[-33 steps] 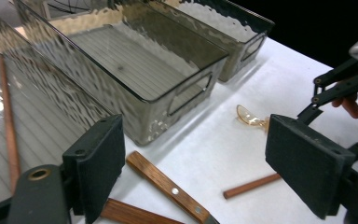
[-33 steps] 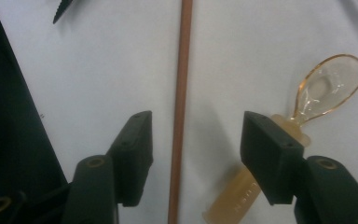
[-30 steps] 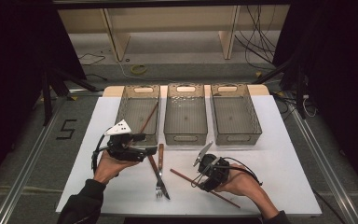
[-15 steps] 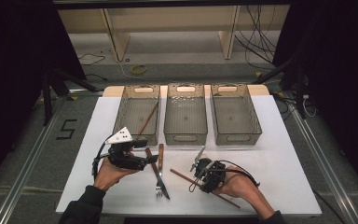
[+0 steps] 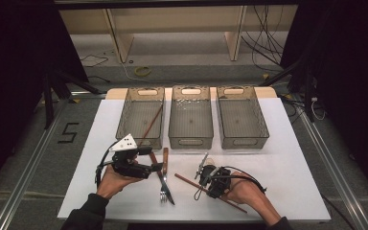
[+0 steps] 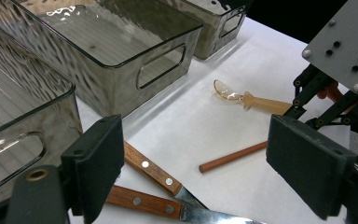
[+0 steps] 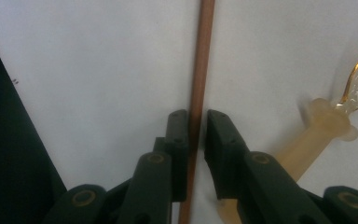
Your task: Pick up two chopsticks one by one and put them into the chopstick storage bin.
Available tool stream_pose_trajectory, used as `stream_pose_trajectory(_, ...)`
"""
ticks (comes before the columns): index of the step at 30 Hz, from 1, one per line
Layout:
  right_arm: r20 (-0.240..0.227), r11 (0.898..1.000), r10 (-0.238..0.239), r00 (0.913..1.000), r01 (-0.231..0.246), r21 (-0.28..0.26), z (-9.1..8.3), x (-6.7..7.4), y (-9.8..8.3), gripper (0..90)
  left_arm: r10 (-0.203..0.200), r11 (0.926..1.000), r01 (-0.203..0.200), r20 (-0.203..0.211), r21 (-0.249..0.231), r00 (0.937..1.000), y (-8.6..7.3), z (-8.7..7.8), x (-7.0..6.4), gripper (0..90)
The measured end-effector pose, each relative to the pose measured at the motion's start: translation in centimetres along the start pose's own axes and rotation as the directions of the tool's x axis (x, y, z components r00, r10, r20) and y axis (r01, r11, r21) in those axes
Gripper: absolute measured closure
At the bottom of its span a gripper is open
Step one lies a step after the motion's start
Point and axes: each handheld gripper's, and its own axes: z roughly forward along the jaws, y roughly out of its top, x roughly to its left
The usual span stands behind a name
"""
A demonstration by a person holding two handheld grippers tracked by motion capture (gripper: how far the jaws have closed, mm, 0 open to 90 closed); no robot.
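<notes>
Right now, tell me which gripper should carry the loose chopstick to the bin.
Right. The right gripper has just been closing, its jaws now hugging the brown chopstick on the white table. The left gripper stands open over the two wooden-handled utensils, gripping nothing.

From my station I read one marking: a dark numeral "5" [image 5: 68, 132] on the grey floor left of the table. I find no readable label or brand on the bins, utensils or grippers.

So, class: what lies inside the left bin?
Inside the left bin one brown chopstick leans toward the near right corner. Its lower end is blurred by the smoky wall; nothing else is visible inside.
</notes>
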Motion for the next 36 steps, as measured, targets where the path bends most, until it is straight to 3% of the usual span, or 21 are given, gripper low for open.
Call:
stream_pose_trajectory(18,0.009,1.000,-0.012,0.9999,0.012,0.016,-0.2,0.1,0.0,85.1,0.029,0.9993,-0.029,0.013,0.025,0.9995,0.0,0.3,-0.4,18.9)
stream_pose_trajectory(26,0.020,0.998,-0.027,0.9994,0.028,-0.050,-2.6,0.1,-0.4,85.1,0.062,0.9963,-0.065,0.048,0.056,0.9969,0.2,0.9,-1.1,19.0)
stream_pose_trajectory(30,0.037,0.996,-0.030,0.9989,0.033,-0.078,-3.5,0.6,-0.4,85.1,0.102,0.9910,-0.107,0.066,0.079,0.9926,0.4,1.1,-1.8,19.5)
stream_pose_trajectory(36,0.049,0.995,-0.066,0.9966,0.069,-0.076,-4.2,1.0,-0.4,85.1,0.157,0.9773,-0.170,0.111,0.126,0.9814,0.7,1.5,-2.5,19.9)
